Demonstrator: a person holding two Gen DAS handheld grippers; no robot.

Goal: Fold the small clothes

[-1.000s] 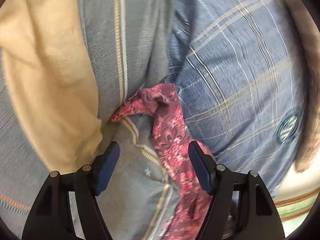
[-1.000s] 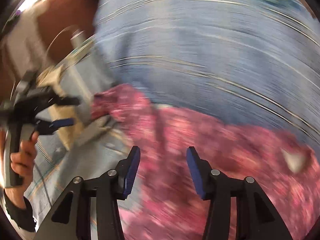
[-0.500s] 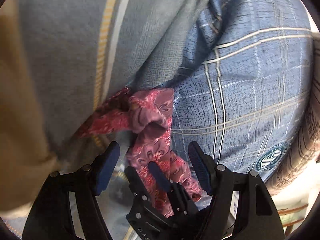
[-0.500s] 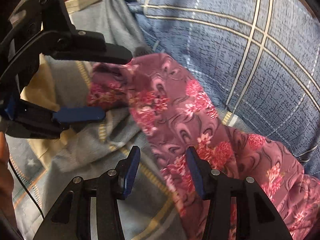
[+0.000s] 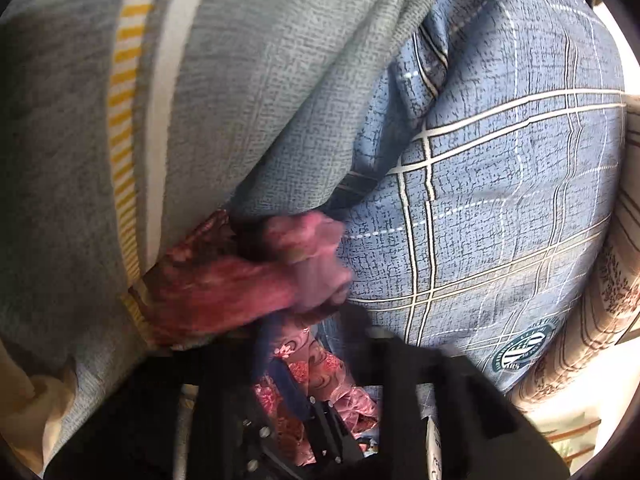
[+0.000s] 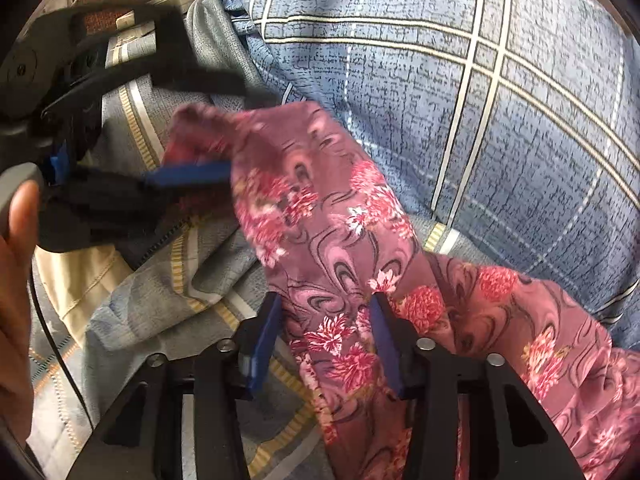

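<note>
Cloth [image 6: 336,240]: floral, lying on the blue checked bedding [image 6: 480,100].
Left gripper [image 6: 224,136]: clamped on the cloth's far left end (blurred).
Right gripper [image 6: 324,340]: jaws closing, astride the cloth's near part, still apart.

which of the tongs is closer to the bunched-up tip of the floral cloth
Left. The left tongs are shut on the floral cloth at its bunched tip. The right tongs straddle the cloth further down its length, their jaws just closing around it.
</note>
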